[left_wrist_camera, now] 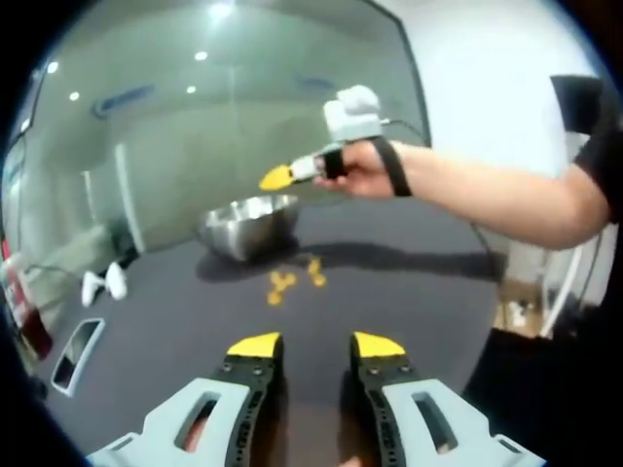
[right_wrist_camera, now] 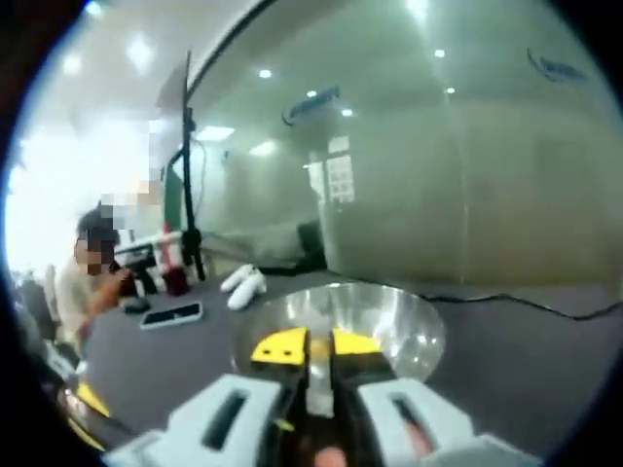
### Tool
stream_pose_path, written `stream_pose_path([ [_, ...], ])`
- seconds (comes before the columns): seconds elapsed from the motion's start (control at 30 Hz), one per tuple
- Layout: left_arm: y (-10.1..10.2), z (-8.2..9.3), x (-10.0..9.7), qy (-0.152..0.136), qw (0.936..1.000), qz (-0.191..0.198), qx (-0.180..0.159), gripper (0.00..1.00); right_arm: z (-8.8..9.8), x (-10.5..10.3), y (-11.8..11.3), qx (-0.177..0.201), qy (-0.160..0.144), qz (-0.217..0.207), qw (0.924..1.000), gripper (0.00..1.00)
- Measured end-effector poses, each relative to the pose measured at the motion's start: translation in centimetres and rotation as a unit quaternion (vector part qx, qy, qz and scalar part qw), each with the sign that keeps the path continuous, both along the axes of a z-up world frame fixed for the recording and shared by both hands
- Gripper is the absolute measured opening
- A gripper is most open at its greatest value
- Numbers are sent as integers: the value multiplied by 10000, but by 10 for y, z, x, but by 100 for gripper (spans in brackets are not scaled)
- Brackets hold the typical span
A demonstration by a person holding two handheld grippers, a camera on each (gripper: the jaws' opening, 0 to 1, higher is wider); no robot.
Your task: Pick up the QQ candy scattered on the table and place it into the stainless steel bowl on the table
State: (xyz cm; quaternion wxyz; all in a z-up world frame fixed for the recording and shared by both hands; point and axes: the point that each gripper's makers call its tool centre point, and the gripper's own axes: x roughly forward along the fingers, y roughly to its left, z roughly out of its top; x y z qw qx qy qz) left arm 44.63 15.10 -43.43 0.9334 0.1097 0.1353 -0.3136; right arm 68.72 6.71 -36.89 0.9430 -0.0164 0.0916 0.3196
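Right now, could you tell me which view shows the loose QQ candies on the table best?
The left gripper view: the yellow QQ candies lie in plain sight on the dark table, just in front of the stainless steel bowl. The right gripper view looks down into the bowl and shows me no candy on the table.

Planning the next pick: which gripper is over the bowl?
The right gripper, its yellow tips above the steel bowl; the left gripper hangs back over bare table.
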Motion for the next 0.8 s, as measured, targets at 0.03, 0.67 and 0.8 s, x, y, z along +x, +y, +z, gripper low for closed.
stream_pose_path([
  [0.03, 0, 2, 0, -8, 10000, 0, -20, 29, -3, 6, -1, -192, -6, -17, 9998, 9],
  [0.67, 5, 2, 2, 41, 10000, 6, -57, 29, 17, -23, -4, -305, -249, 211, 9990, 25],
  [0.8, 3, 3, 0, 32, 10000, -23, -52, 29, 24, -39, -8, -275, -347, 408, 9982, 25],
])
